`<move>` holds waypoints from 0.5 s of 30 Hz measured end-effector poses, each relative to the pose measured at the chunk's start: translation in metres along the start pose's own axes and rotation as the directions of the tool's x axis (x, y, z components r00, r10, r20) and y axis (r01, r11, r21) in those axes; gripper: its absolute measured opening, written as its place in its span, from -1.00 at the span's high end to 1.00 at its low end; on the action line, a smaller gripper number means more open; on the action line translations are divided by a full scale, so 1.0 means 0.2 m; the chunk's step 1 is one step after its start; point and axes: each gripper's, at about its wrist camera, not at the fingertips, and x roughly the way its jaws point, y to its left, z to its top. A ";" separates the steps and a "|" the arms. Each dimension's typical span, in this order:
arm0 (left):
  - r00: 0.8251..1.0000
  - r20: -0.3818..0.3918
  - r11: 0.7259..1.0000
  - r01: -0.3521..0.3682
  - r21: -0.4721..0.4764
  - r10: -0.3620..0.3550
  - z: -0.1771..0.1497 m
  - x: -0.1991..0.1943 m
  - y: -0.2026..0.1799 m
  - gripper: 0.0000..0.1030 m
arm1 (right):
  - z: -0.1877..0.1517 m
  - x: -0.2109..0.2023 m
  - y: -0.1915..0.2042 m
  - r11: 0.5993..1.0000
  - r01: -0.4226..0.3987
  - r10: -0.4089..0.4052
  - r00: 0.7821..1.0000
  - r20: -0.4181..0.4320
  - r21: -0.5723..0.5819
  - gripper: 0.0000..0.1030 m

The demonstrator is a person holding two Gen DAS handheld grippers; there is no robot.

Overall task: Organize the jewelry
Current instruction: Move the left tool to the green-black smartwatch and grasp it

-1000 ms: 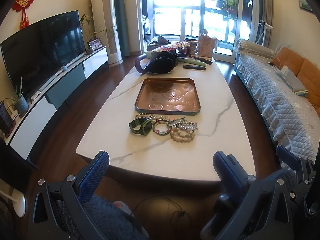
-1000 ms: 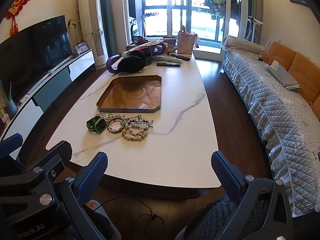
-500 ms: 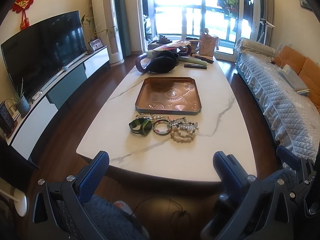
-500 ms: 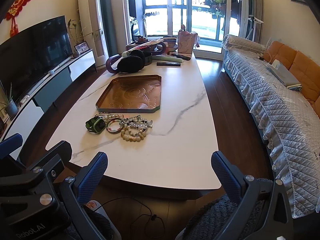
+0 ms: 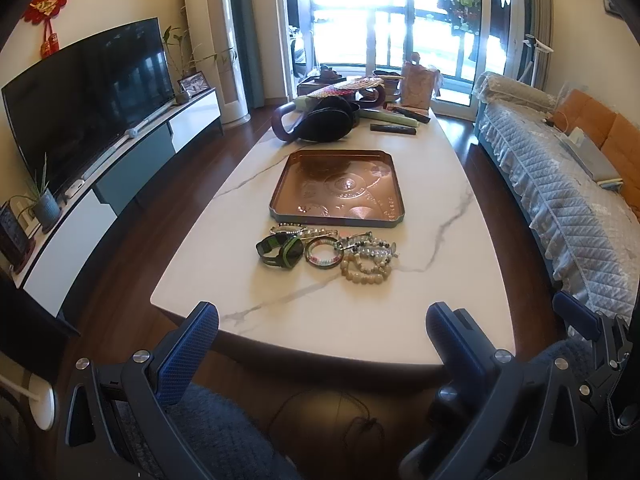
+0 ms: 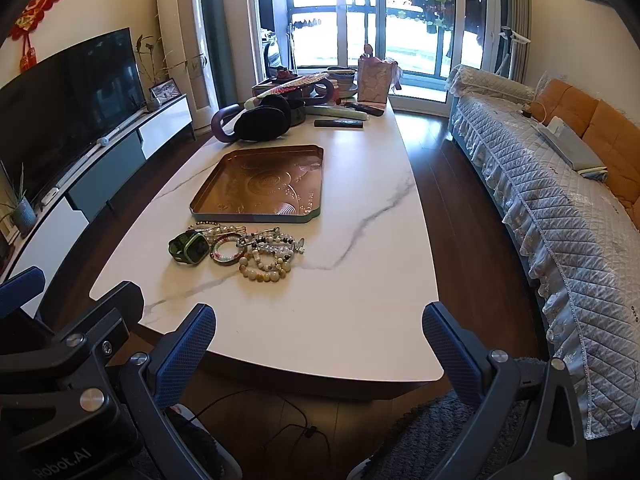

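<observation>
Both views have crept slightly nearer the white marble-veined worktop [image 5: 280, 312] over the last second; nothing on it has shifted, so sorting has not begun. Left tongs [image 5: 322, 328] and right tongs [image 6: 318, 330] hang short of the near edge, blue textured pads wide apart, empty. Jewelry lies heaped just before the embossed copper square tray [image 5: 338, 188]: a green-and-black rubbery watch [image 5: 280, 251], a glossy multicoloured bangle [image 5: 324, 254] and a cream round-bead bracelet [image 5: 366, 270], touching and partly tangled.
</observation>
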 end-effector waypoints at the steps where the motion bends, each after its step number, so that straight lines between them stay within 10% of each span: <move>1: 1.000 0.000 1.000 -0.004 0.002 0.004 0.00 0.00 0.00 -1.00 | 0.00 0.00 0.00 1.000 -0.001 0.001 1.000 0.000 -0.002 -1.00; 5: 1.000 0.013 1.000 0.005 -0.002 -0.005 -0.02 0.05 -0.02 -1.00 | -0.01 0.06 -0.01 1.000 -0.013 0.013 1.000 -0.008 -0.001 -1.00; 10: 0.984 0.018 0.982 0.178 -0.055 -0.178 -0.07 0.24 0.07 -1.00 | -0.02 0.19 0.01 0.999 -0.028 0.028 0.999 -0.022 -0.024 -1.00; 15: 0.998 0.026 0.998 0.064 -0.009 -0.064 -0.05 0.41 0.21 -1.00 | -0.05 0.41 0.01 0.991 -0.118 0.116 0.992 -0.047 -0.059 -1.00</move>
